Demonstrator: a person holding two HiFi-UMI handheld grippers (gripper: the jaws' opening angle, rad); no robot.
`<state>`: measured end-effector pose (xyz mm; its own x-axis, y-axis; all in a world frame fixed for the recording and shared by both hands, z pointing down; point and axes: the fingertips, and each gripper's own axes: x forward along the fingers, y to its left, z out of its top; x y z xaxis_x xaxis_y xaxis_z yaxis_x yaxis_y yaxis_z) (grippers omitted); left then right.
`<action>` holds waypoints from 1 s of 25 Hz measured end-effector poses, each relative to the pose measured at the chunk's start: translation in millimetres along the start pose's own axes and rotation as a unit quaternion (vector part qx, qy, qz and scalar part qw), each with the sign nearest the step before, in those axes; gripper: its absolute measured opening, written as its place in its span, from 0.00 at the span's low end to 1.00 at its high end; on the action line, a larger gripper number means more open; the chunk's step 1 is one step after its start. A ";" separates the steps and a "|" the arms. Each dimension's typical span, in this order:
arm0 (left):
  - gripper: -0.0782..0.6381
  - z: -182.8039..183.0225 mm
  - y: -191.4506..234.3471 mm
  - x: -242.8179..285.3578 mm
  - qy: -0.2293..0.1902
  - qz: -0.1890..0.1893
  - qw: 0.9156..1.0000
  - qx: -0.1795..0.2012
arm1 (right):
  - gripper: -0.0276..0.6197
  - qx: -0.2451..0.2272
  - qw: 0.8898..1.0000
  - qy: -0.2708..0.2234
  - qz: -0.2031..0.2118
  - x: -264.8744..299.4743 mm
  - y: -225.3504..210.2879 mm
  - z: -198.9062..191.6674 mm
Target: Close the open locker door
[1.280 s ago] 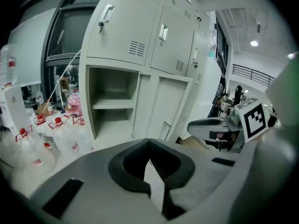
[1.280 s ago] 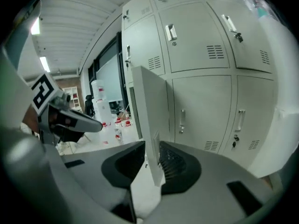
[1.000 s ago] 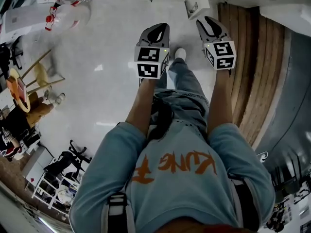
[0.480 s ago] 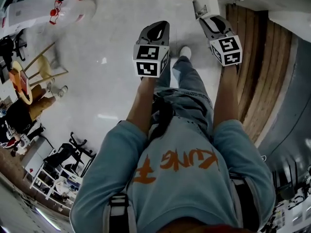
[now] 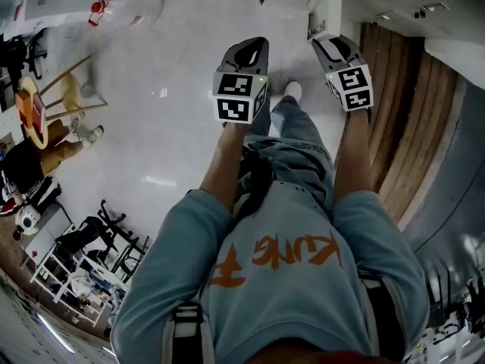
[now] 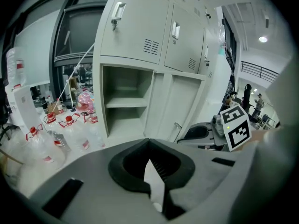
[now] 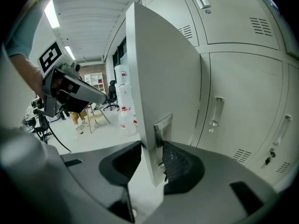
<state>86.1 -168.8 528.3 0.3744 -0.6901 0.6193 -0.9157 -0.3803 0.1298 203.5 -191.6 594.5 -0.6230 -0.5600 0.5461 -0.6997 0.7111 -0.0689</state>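
A bank of grey lockers stands ahead, and one compartment (image 6: pixel 125 102) is open with a shelf inside. Its door (image 7: pixel 163 78) is swung out edge-on toward me, and a metal handle (image 7: pixel 161 127) sits on that edge. My right gripper (image 7: pixel 156 148) has the door edge and handle between its jaws. The jaws are opening, with a gap on the left side. From above, the right gripper (image 5: pixel 333 42) reaches toward the white door edge (image 5: pixel 322 6). The left gripper (image 6: pixel 148 143) is shut and empty, held level beside it (image 5: pixel 246 51).
Several large water bottles (image 6: pixel 70 127) with red caps stand on the floor left of the lockers. The closed locker doors (image 7: pixel 243 101) lie to the right of the open door. Wooden flooring (image 5: pixel 402 112) runs on the right, and chairs and people (image 5: pixel 45 127) are far left.
Both grippers stay at nearly the same height and spacing. The floor and door edge in the head view have slid slightly to the right and down.
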 end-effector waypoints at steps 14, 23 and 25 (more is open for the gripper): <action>0.13 3.7 37.0 -20.7 -0.022 0.035 0.998 -0.041 | 0.27 -0.012 0.999 0.008 0.028 46.3 30.9 22.6; 0.13 19.4 61.8 -22.7 -0.040 0.053 0.996 -0.058 | 0.27 -0.007 0.999 0.015 0.028 77.2 44.9 40.7; 0.13 20.8 68.8 -24.2 -0.042 0.056 0.996 -0.062 | 0.26 -0.014 0.999 0.021 0.027 83.9 48.8 45.7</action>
<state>17.1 -191.0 506.2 0.2752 -0.7748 0.5691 -0.9614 -0.2229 0.1614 101.1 -223.3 598.7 -0.6438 -0.5022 0.5773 -0.6548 0.7520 -0.0762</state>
